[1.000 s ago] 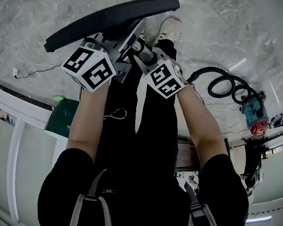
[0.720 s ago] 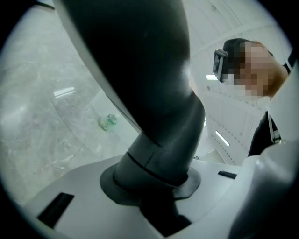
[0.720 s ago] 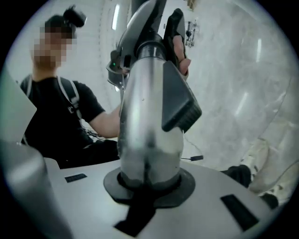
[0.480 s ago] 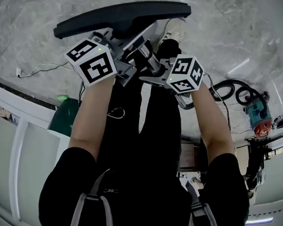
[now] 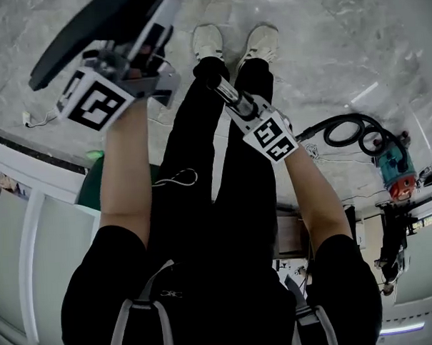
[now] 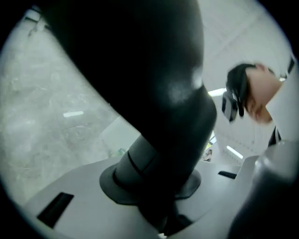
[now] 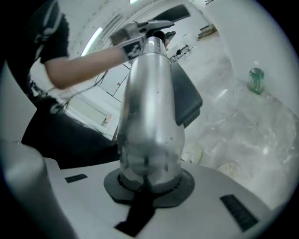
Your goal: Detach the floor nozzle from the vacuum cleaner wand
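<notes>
The black floor nozzle hangs in the air at the upper left, apart from the wand. My left gripper is shut on its dark neck, which fills the left gripper view. Its jaws have just been opening a little, with the neck still pressed between them. The silver wand points toward the floor between the person's legs, and its dark end is bare. My right gripper is shut on the wand. A grey catch sticks out of the wand's side.
The person's two light shoes stand on the marble floor just past the wand's end. A black hose coils to a teal and orange machine at the right. A white cable and a green object lie at the left.
The nozzle has come off the wand: my left gripper carried it left and up. The wand's end now stands free, and the right gripper has shifted back toward the middle.
</notes>
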`<action>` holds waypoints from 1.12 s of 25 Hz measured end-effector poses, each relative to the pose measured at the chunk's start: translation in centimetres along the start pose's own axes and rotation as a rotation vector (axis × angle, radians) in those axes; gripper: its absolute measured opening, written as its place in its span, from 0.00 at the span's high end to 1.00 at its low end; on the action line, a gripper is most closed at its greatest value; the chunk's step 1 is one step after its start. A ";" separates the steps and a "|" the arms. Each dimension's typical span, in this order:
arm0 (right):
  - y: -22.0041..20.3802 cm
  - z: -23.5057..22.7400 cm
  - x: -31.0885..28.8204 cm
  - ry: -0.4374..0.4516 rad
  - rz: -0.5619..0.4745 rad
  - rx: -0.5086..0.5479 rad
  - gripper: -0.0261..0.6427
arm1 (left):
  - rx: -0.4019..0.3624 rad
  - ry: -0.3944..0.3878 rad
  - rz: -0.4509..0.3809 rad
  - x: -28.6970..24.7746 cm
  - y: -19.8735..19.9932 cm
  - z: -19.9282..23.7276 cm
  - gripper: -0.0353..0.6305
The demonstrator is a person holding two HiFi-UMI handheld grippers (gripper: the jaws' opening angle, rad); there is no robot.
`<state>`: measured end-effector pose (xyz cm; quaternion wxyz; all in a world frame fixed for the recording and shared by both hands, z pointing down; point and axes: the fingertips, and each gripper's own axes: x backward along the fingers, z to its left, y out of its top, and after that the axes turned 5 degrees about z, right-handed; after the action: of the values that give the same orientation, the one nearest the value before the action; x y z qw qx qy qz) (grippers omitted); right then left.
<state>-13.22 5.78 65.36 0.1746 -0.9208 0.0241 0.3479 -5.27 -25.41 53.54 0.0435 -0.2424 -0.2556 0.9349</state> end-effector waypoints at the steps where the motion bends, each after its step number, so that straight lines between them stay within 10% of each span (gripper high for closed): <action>1: -2.3 0.6 0.5 0.023 0.020 -0.001 0.88 | -0.001 -0.022 -0.037 0.5 3.2 0.8 0.77; 6: -4.2 -3.8 2.5 -0.161 0.095 0.034 0.88 | -0.095 0.007 0.124 -0.6 1.3 2.1 0.77; 28: 0.6 -10.5 5.0 -0.370 -0.016 0.013 0.88 | 0.032 -0.021 0.228 -4.9 -4.9 0.6 0.77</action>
<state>-2.90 2.01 69.25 0.1847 -0.8401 -0.0136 0.5098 -1.49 -22.45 58.56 -0.0619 -0.2596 -0.2120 0.9401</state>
